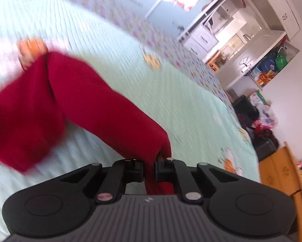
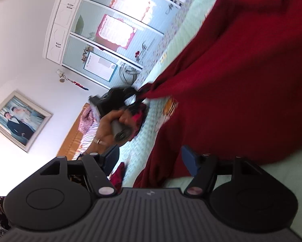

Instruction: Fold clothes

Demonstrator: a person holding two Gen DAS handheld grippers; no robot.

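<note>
From the left wrist, we're pinching the red garment [image 1: 74, 100] in the left gripper [image 1: 150, 173], cloth trailing across the bed [image 1: 171, 92] toward its far edge. A thin pinch could be slipping. From the right wrist, our right gripper [image 2: 151, 161] is hanging spread, empty, the garment's lower hem sagging unsupported.

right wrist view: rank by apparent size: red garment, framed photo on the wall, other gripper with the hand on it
1. red garment, fills most of the right side, partly because it lies close to the camera.
2. framed photo and left gripper with its hand: similar apparent area, not ranked against each other.
</note>
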